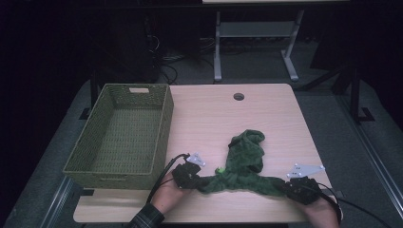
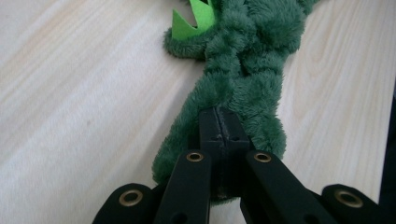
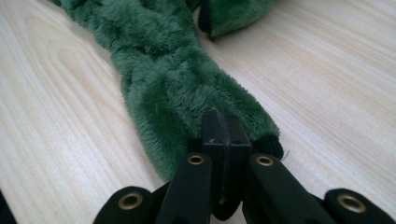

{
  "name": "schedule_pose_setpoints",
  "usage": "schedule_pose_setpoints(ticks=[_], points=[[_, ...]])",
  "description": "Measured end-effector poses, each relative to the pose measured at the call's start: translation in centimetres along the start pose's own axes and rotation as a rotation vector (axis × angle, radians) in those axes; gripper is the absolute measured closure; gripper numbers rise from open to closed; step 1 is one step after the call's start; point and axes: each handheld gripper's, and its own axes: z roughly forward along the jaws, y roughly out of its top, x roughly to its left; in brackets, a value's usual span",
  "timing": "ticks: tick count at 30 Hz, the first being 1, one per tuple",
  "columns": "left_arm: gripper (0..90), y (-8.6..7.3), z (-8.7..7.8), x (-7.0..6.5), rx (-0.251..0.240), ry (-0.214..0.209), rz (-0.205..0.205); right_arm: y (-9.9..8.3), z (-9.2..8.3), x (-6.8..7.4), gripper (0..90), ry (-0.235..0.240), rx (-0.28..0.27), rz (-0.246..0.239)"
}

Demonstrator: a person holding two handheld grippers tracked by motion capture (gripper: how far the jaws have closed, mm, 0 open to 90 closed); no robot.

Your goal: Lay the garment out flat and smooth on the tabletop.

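Note:
A fuzzy dark green cloth piece (image 1: pixel 244 156) lies on the wooden table (image 1: pixel 214 114) near its front edge, with two arm-like ends stretched out left and right. A bright green felt spike (image 1: pixel 219 169) sticks out by its left end. My left gripper (image 1: pixel 197 179) is shut on the left end. In the left gripper view the jaws (image 2: pixel 219 116) are pressed together in the plush (image 2: pixel 247 60), below the felt spike (image 2: pixel 191 21). My right gripper (image 1: pixel 287 186) is shut on the right end; its jaws (image 3: pixel 219 119) pinch the tip of the plush (image 3: pixel 163 70).
A woven green basket (image 1: pixel 164 128) stands open on the left side of the table, close to my left hand. A round cable hole (image 1: pixel 238 96) sits at the table's far edge. Desk legs and cables stand on the floor beyond.

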Motion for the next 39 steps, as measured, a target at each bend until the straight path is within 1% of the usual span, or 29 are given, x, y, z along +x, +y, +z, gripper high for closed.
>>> schedule_pose_setpoints(ticks=[2,3,4,5,6,7,9,10,13,14,15,18,21,23,25,27,29,31,32,34,36,39], points=[[89.9,0.1,0.1,0.0,-0.001,0.0,0.0,0.0,0.0,0.0,90.0,0.004,-0.004,0.009],[89.8,0.2,0.0,0.0,0.007,-0.005,0.011,0.1,0.0,0.0,89.5,0.013,-0.008,0.01],[89.7,0.3,0.1,-0.1,-0.008,-0.014,-0.003,0.1,0.0,0.0,87.4,0.03,-0.017,0.016],[88.0,0.5,0.0,-0.2,-0.015,-0.026,0.002,0.2,0.0,-0.1,86.0,0.041,-0.022,0.013],[84.9,0.7,-0.2,-0.4,-0.027,-0.028,0.005,0.3,-0.2,0.0,84.2,0.049,-0.031,0.012],[80.8,1.0,-0.4,-0.5,-0.034,-0.026,0.016,0.4,-0.4,0.0,82.6,0.049,-0.044,0.012],[77.0,1.5,-0.9,-0.7,-0.06,-0.03,0.019,0.8,-0.7,-0.1,79.3,0.048,-0.069,0.007],[74.9,1.8,-1.1,-0.7,-0.076,-0.029,0.022,0.9,-0.8,-0.1,77.9,0.05,-0.081,0.008],[68.4,3.1,-1.4,-0.2,-0.099,-0.028,0.029,1.6,-1.0,-0.4,73.0,0.048,-0.108,0.022],[65.6,3.4,-1.5,0.0,-0.107,-0.028,0.027,1.9,-0.9,-0.6,72.4,0.05,-0.113,0.025],[64.6,4.0,-1.5,0.2,-0.121,-0.026,0.029,2.1,-0.7,-0.6,71.2,0.049,-0.111,0.025],[62.4,5.7,-1.4,0.9,-0.14,-0.02,0.042,2.7,0.1,-0.9,69.3,0.047,-0.11,0.021],[61.0,7.3,-1.0,1.6,-0.148,-0.025,0.055,2.9,0.5,-1.1,67.4,0.043,-0.111,0.025],[58.3,8.2,-0.6,2.1,-0.145,-0.031,0.067,3.0,0.7,-1.1,65.7,0.046,-0.109,0.03],[57.7,9.2,0.0,2.6,-0.153,-0.045,0.073,3.0,0.8,-1.2,64.7,0.045,-0.107,0.036],[56.8,10.1,0.5,3.1,-0.156,-0.042,0.093,3.0,0.9,-1.3,64.0,0.049,-0.103,0.048],[56.4,10.8,1.1,3.4,-0.166,-0.049,0.088,3.0,0.9,-1.3,62.7,0.043,-0.102,0.052],[55.9,11.5,1.8,3.9,-0.162,-0.058,0.089,3.0,1.0,-1.3,62.0,0.047,-0.098,0.062],[55.8,11.8,2.1,4.1,-0.155,-0.069,0.091,3.0,1.1,-1.3,61.5,0.045,-0.097,0.059],[55.5,12.2,2.7,4.4,-0.156,-0.075,0.092,3.1,1.4,-1.3,60.7,0.047,-0.096,0.062],[55.4,12.6,3.2,4.5,-0.164,-0.085,0.093,3.1,1.6,-1.3,59.9,0.055,-0.095,0.068],[55.4,13.1,3.8,4.6,-0.162,-0.085,0.102,3.2,2.1,-1.3,58.6,0.055,-0.082,0.075]])
